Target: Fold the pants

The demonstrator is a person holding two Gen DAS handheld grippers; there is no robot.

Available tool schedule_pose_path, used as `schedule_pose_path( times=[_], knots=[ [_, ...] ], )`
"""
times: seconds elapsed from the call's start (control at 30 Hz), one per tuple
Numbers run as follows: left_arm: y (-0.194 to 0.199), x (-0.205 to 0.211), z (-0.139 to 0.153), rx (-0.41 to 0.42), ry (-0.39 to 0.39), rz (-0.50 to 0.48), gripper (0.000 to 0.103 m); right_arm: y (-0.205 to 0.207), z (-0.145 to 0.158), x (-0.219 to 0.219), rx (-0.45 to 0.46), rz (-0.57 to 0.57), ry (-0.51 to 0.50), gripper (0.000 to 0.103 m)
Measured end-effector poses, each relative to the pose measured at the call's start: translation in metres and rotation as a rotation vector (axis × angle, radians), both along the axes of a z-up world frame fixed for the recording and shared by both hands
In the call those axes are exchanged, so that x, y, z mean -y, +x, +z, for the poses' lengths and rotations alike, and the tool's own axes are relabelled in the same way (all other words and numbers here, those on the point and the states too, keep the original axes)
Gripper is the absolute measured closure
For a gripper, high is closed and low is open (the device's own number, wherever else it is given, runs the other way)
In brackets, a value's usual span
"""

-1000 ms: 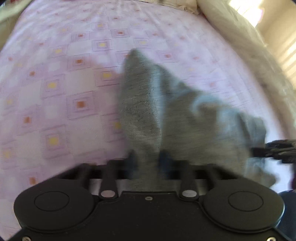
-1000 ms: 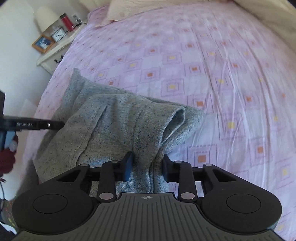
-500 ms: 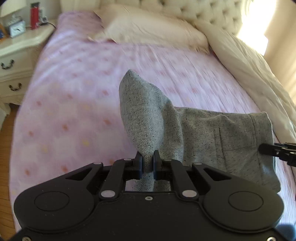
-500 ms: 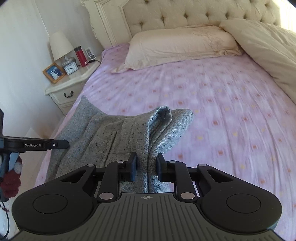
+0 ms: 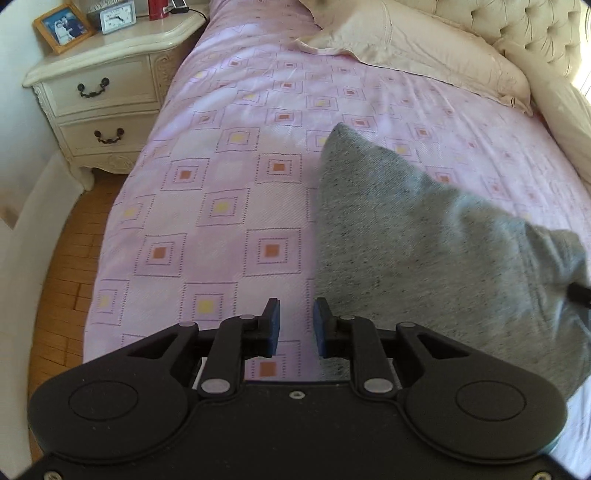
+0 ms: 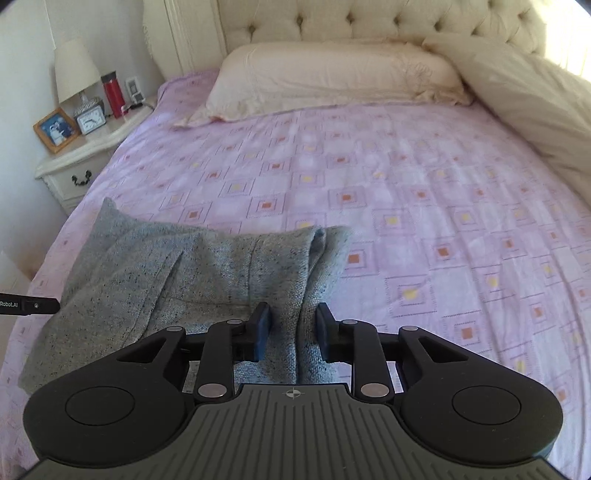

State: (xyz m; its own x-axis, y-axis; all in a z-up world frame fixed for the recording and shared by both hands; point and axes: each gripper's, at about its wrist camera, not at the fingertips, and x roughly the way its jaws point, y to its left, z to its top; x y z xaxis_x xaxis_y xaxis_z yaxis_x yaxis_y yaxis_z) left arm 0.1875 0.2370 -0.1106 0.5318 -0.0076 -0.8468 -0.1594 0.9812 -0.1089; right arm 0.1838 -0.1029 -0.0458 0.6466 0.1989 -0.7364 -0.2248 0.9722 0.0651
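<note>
Closest to me are my two grippers, one in each hand. My left gripper (image 5: 295,328) has its jaws apart and opening, with only the pink sheet showing between its blue pads; the grey cloth lies just beside the right-hand pad and I cannot tell if it brushes it. My right gripper (image 6: 291,332) is also opening, and a bunched ridge of cloth stands between its pads (image 6: 263,325), but there is a gap on either side, so the pads are not pressing on it. There is one pair of pants (image 6: 184,280), grey speckled knit, lying in a folded heap on the near left part of the bed (image 6: 406,192), close to the edge by the floor. From the right wrist view it looks layered, with a slanted pocket slit on the flat left part and thick rolled folds at its right end; its far left corner sticks up in a point. From the left wrist view that same heap (image 5: 424,240) rises as a blurred grey peak. Beyond it the bedsheet runs on, pink with small orange and yellow squares. Farther back I count two cream pillows (image 6: 332,77) against one tufted headboard (image 6: 369,22). To the left stands one nightstand (image 5: 99,85) with two drawers, carrying one framed photo (image 6: 57,129), one clock (image 6: 90,120), one red bottle (image 6: 112,94) and one lamp (image 6: 75,70).
</note>
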Motion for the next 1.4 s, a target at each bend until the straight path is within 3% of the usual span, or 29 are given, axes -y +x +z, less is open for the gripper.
schedule_pose_path(
  times=[0.1,0.2,0.4,0.5,0.6,0.63,1.0,1.13,1.4],
  knots=[
    [-0.007,0.004,0.013,0.029,0.005,0.023,0.076,-0.023,0.020,-0.001,0.114,-0.008,0.005,0.078],
    [-0.019,0.014,0.033,0.082,-0.004,0.026,0.076,-0.047,0.035,-0.004,0.163,-0.010,0.026,0.078],
    [-0.043,0.053,0.063,0.108,-0.018,-0.004,0.072,-0.080,0.043,-0.019,0.165,-0.064,0.002,0.077],
    [-0.060,0.073,0.072,0.109,0.002,-0.039,0.070,-0.091,0.038,-0.021,0.140,-0.049,0.056,0.077],
    [-0.077,0.086,0.078,0.113,0.013,-0.055,0.054,-0.103,0.033,-0.022,0.139,-0.048,0.090,0.077],
    [-0.082,0.088,0.079,0.113,0.014,-0.059,0.051,-0.106,0.031,-0.022,0.144,-0.046,0.086,0.077],
    [-0.112,0.103,0.062,0.152,0.108,-0.087,0.049,-0.118,0.013,-0.020,0.150,-0.085,0.069,0.077],
    [-0.110,0.102,0.049,0.117,0.062,-0.100,0.049,-0.118,0.011,-0.022,0.147,-0.084,0.067,0.077],
    [-0.111,0.107,0.039,0.109,0.076,-0.109,0.049,-0.116,0.007,-0.022,0.144,-0.083,0.070,0.077]
  ],
)
